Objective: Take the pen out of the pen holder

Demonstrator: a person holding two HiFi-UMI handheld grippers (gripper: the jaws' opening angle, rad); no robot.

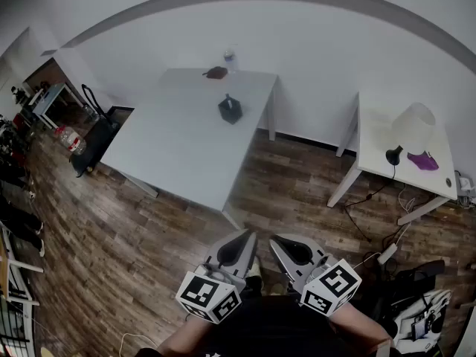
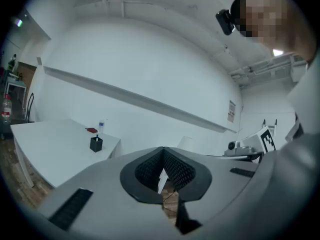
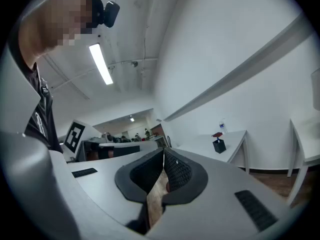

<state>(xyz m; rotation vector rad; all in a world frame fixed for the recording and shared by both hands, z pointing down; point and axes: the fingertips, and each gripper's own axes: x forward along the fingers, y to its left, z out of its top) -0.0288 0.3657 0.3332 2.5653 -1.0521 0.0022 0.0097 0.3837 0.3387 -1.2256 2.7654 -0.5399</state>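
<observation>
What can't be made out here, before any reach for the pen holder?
- Inside the pen holder: too small and distant in every view to show a pen.
- Dark red item beside the bottle: too small to identify.
- Person's arms: cut off by the head view's bottom edge.

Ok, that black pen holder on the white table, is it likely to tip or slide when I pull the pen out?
Probably light: the pen holder looks small and stands free on the smooth white table, so it may slide or lift. It looks nearly as wide as tall, so tipping seems less likely.
</observation>
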